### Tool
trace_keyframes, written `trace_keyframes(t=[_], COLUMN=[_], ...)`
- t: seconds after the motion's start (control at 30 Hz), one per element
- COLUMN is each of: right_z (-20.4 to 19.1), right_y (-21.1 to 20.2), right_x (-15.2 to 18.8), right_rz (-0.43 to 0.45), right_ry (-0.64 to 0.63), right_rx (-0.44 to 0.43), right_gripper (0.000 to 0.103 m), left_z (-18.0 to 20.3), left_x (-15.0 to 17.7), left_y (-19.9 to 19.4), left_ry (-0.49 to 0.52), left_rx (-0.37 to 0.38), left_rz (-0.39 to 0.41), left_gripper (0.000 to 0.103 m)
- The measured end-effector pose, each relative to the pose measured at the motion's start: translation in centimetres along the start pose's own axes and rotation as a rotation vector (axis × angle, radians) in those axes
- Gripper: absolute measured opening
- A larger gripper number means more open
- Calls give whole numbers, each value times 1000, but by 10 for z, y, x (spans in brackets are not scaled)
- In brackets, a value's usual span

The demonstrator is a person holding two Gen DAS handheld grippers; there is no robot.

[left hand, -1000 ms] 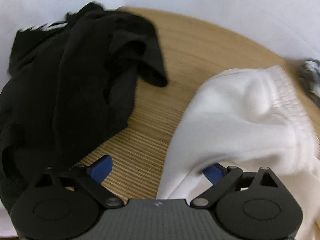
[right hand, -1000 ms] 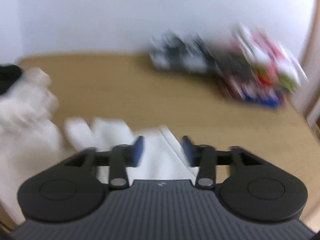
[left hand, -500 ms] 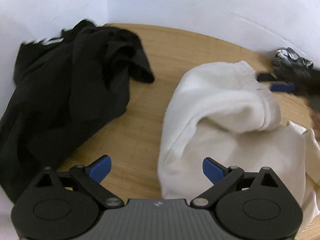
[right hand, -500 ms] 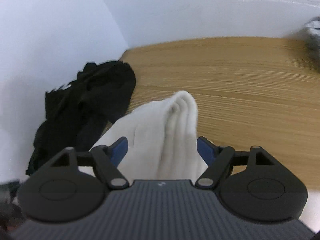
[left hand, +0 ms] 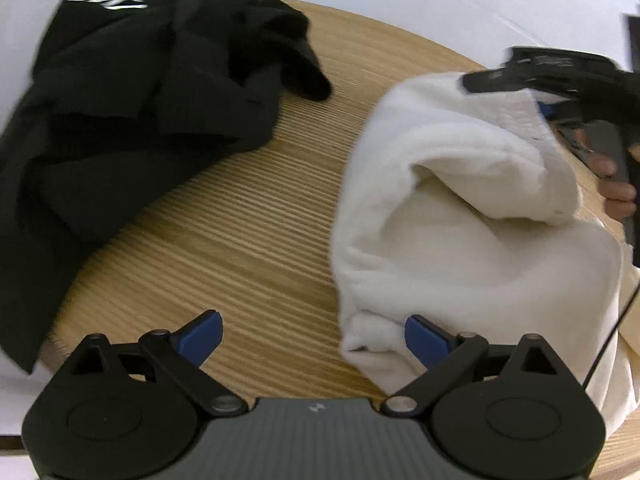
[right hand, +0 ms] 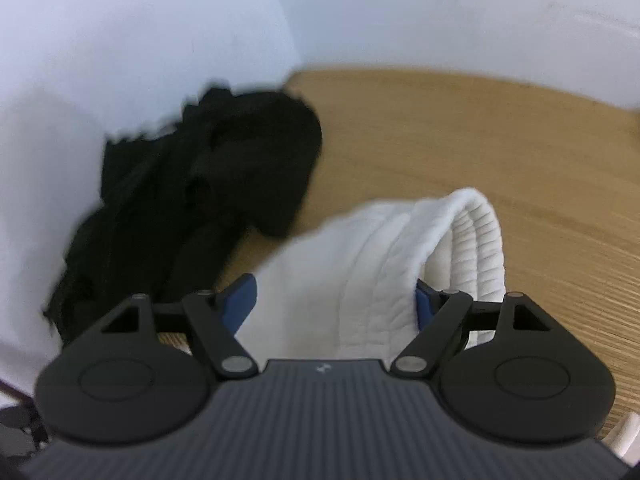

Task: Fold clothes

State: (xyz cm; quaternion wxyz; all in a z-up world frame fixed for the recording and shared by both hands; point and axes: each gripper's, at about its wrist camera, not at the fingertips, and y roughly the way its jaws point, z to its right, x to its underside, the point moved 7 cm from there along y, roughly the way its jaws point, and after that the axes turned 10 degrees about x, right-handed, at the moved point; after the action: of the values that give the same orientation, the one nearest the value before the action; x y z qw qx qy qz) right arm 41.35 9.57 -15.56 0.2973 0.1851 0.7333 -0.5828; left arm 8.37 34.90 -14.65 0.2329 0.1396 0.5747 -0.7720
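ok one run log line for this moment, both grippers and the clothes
left gripper: open, at white garment edge | right gripper: open, just widened, straddling its ribbed hem | black garment: heaped aside

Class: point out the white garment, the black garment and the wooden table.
white garment (left hand: 460, 240): left wrist view, on its bunched middle.
black garment (left hand: 132, 112): left wrist view, on its crumpled middle.
wooden table (left hand: 240, 240): left wrist view, bare surface between the garments.

Dark garment (left hand: 132, 120): on your left, heaped on the surface (left hand: 248, 216) against the wall (right hand: 140, 40) behind it.
Pale garment (left hand: 460, 220): on your right, lying on the surface, apart from the dark garment, bare surface between them.
Left tool (left hand: 312, 334): nearest you; the pale garment's near corner sits just inside its right finger.
Right tool (right hand: 334, 304): at the pale garment's far right end, the folded edge (right hand: 472, 240) lying between its fingers.
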Motion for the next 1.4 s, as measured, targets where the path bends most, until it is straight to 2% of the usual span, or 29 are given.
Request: trace_keyframes(t=[0.03, 0.1, 0.17, 0.2, 0.23, 0.3, 0.43, 0.47, 0.57, 0.6, 0.7, 0.87, 1.0, 1.07, 1.1, 1.17, 1.2, 1.23, 1.33, 1.4], right_z=[-1, -2, -7, -8, -11, -19, -33, -35, -36, -36, -37, -43, -33, -21, -12, 12, 27, 46, 109, 153], right_y=[15, 41, 49, 44, 36, 11, -68, -89, -160, -186, -264, -359, -411, -426, -433, -443, -447, -451, -452, -444], right_x=[3, 8, 10, 11, 10, 0, -37, -46, -70, -76, -97, -109, -95, -77, -65, -37, -22, -5, 53, 96], right_rz=[-51, -131, -156, -137, -102, 17, 239, 284, 409, 461, 614, 785, 868, 878, 879, 873, 866, 852, 794, 739], right_ry=[-10, -1, 14, 12, 16, 42, 150, 158, 177, 169, 128, 80, 106, 137, 158, 218, 263, 320, 512, 643], right_rx=[23, 40, 33, 40, 40, 11, -107, -136, -220, -234, -263, -231, -177, -118, -71, 37, 95, 155, 319, 434], right_gripper=[81, 88, 88, 82, 73, 46, 31, 23, 19, 16, 15, 14, 14, 14, 14, 14, 14, 14, 14, 14], left_z=[6, 13, 20, 22, 24, 26, 29, 30, 29, 31, 42, 75, 115, 141, 155, 181, 190, 198, 208, 205], left_x=[1, 0, 0, 0, 2, 3, 0, -1, -7, -10, -20, -46, -62, -66, -64, -59, -55, -52, -49, -52], left_y=[3, 10, 14, 16, 16, 15, 9, 6, -5, -9, -23, -30, -21, -18, -16, -12, -8, -5, 5, 10], left_ry=[9, 26, 37, 42, 46, 55, 68, 74, 95, 98, 97, 136, 229, 297, 335, 413, 459, 498, 554, 559], left_rx=[11, 24, 34, 40, 46, 58, 87, 97, 132, 155, 244, 413, 529, 594, 619, 660, 655, 644, 591, 579], left_rz=[-6, -17, -25, -30, -33, -34, -20, -12, 22, 41, 111, 161, 164, 174, 153, 110, 89, 71, 39, 13], left_gripper=[100, 100, 100, 100, 100, 100, 100, 100, 100, 102, 103, 103, 101, 76, 59, 61, 70, 86, 95, 96])
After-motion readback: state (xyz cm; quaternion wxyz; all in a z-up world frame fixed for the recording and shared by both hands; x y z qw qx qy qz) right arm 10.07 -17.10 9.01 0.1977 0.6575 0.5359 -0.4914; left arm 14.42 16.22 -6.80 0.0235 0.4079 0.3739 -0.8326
